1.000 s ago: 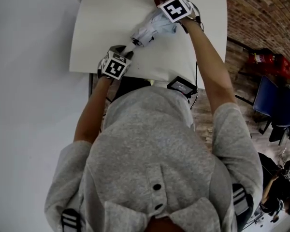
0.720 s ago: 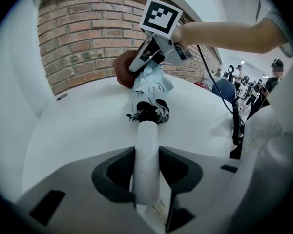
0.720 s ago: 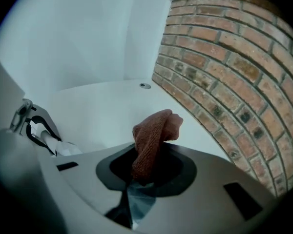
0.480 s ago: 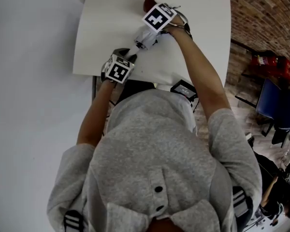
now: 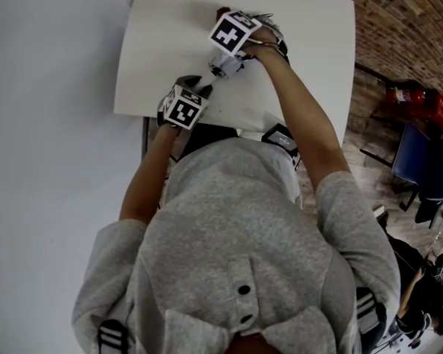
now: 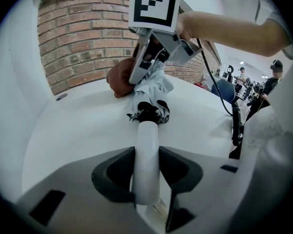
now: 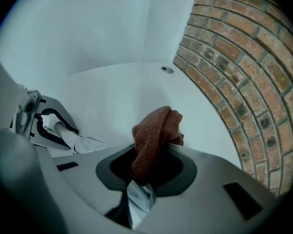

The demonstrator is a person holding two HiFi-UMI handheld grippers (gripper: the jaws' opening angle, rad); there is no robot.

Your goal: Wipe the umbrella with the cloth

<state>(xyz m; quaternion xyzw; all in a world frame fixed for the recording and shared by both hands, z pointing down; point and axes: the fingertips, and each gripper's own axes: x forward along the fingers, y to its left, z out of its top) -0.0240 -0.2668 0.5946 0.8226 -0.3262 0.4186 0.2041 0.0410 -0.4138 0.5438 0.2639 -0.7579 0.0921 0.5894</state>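
left hand-held gripper (image 6: pixel 146 174) clamped on umbrella (image 6: pixel 154 91) handle, right hand-held gripper (image 7: pixel 147 172) pinching cloth (image 7: pixel 155 133) over its canopy

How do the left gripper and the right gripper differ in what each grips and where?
The left gripper clamps the umbrella's white handle; the right gripper clamps the reddish-brown cloth. The left gripper sits at the near edge of the table; the right gripper is farther along, over the folded canopy. Both are shut and angled down.

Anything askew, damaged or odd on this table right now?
Nothing stands out. The left gripper clamps the folded umbrella by its white handle; the right gripper pinches the brown cloth over its fabric.
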